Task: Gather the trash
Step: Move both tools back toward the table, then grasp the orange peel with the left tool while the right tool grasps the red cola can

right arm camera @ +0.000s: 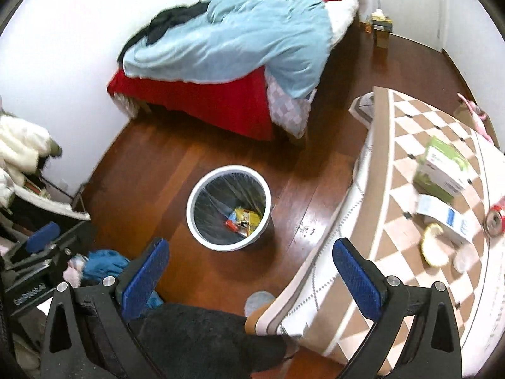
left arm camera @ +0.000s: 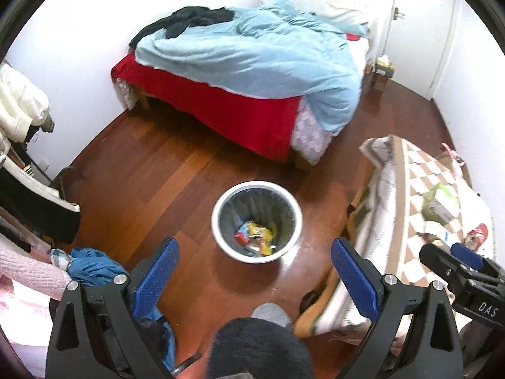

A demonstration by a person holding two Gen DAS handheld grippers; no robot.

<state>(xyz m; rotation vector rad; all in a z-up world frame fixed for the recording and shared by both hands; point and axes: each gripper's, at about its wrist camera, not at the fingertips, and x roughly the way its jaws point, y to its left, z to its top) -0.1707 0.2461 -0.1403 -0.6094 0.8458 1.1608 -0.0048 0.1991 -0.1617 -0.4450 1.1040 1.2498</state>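
Observation:
A white bin (left arm camera: 217, 218) (right arm camera: 191, 218) with a dark liner stands on the wooden floor, with colourful wrappers (left arm camera: 257, 237) (right arm camera: 244, 219) at its bottom. My left gripper (left arm camera: 255, 268) hangs open and empty above its near side. In its own view my right gripper (right arm camera: 252, 271) is also open and empty, between the bin and the table. On the checkered table (right arm camera: 407, 120) lie a green box (right arm camera: 442, 164), a white and blue box (right arm camera: 445, 214), a red can (right arm camera: 497, 216), a yellowish peel (right arm camera: 434, 248) and a blurred clear item (right arm camera: 464, 259).
A bed (left arm camera: 221, 107) with a blue duvet and red sheet fills the far side. Clothes are piled at the left (left arm camera: 91, 265), with a white jacket (right arm camera: 22, 148) above. A person's dark trouser leg (right arm camera: 205, 338) and grey slipper (right arm camera: 258, 303) are below the grippers.

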